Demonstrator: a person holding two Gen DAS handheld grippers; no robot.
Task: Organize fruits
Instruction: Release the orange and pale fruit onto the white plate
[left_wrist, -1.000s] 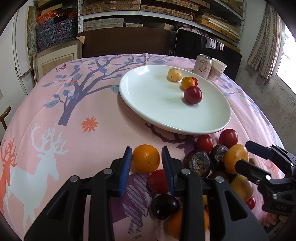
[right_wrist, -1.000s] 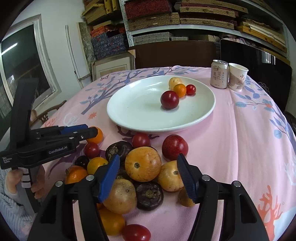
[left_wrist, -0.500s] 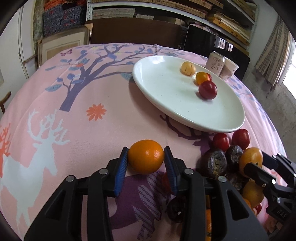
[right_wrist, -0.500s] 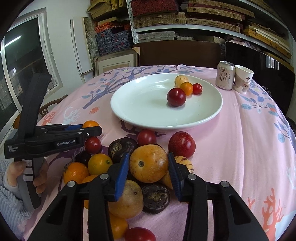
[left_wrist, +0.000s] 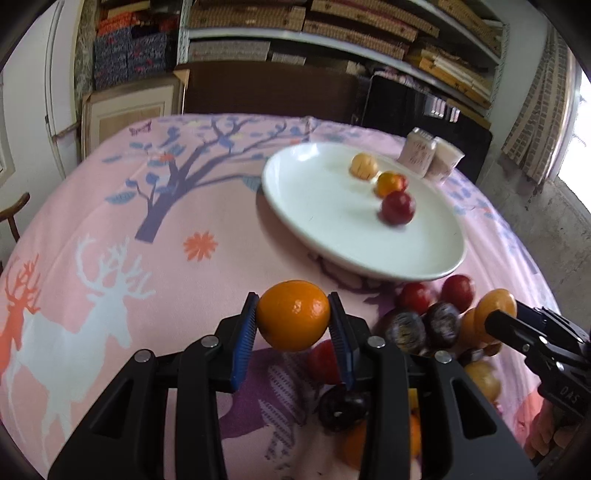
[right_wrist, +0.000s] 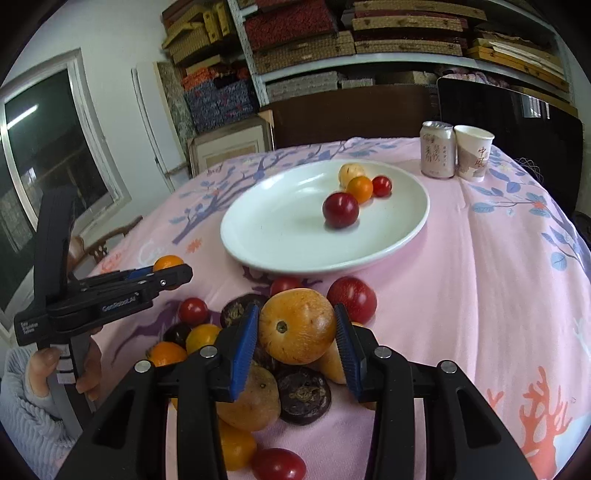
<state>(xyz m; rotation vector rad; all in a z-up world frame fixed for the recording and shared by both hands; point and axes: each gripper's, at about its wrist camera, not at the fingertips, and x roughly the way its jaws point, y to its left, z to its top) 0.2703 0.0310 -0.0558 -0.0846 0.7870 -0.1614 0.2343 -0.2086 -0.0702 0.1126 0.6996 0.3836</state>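
Observation:
My left gripper (left_wrist: 292, 298) is shut on a small orange (left_wrist: 293, 317), held just above the pink tablecloth. In the right wrist view the same gripper (right_wrist: 173, 275) and orange (right_wrist: 168, 263) sit left of the fruit pile. The right gripper (right_wrist: 295, 309) is shut on a large yellow-orange fruit (right_wrist: 295, 328) at the top of the pile (right_wrist: 303, 391). It also shows at the right edge of the left wrist view (left_wrist: 508, 315). The white plate (right_wrist: 280, 229) beyond the pile holds several fruits, the nearest a dark red plum (right_wrist: 340, 209).
A drink can (right_wrist: 437, 149) and a paper cup (right_wrist: 472, 151) stand past the plate at the far right. Loose red, dark purple and orange fruits lie between the plate and me. A person's hand (right_wrist: 44, 369) holds the left gripper's handle. Shelves and a chair stand behind the table.
The left gripper closed on the orange and raised it off the cloth. The right gripper's jaws closed from wide apart onto the yellow-orange fruit.

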